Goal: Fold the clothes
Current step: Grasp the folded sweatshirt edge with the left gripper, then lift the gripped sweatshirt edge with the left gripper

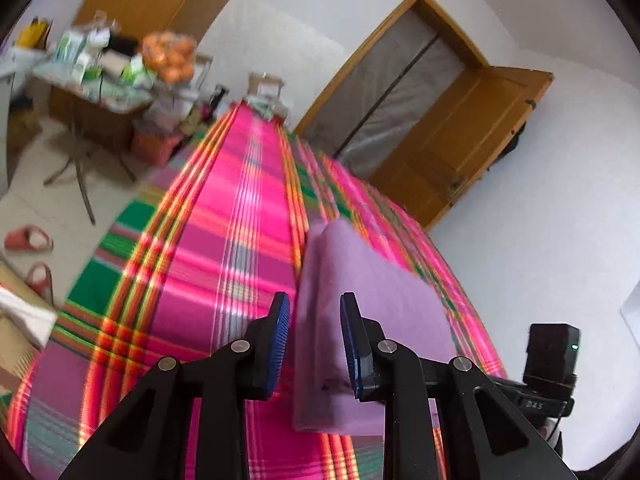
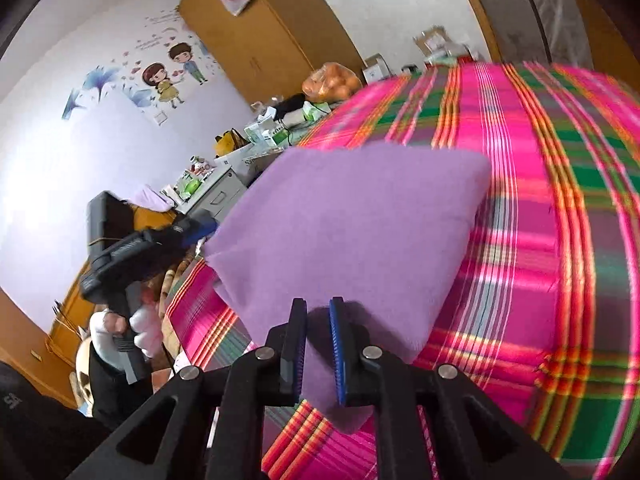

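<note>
Little can be read. On the black body of the right gripper (image 1: 536,402), at the lower right edge of the left wrist view, pale characters show, seemingly "045", too blurred to be sure. In the right wrist view a dark cloth (image 2: 16,400) at the lower left corner bears white marks like "SA", cut off.

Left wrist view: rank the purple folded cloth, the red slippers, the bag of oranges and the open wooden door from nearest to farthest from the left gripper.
From the left gripper:
1. Purple folded cloth, right at the fingertips on the plaid sheet.
2. Red slippers, on the floor at left.
3. Open wooden door, upper right, and the bag of oranges, upper left: both far, too close to call.
</note>
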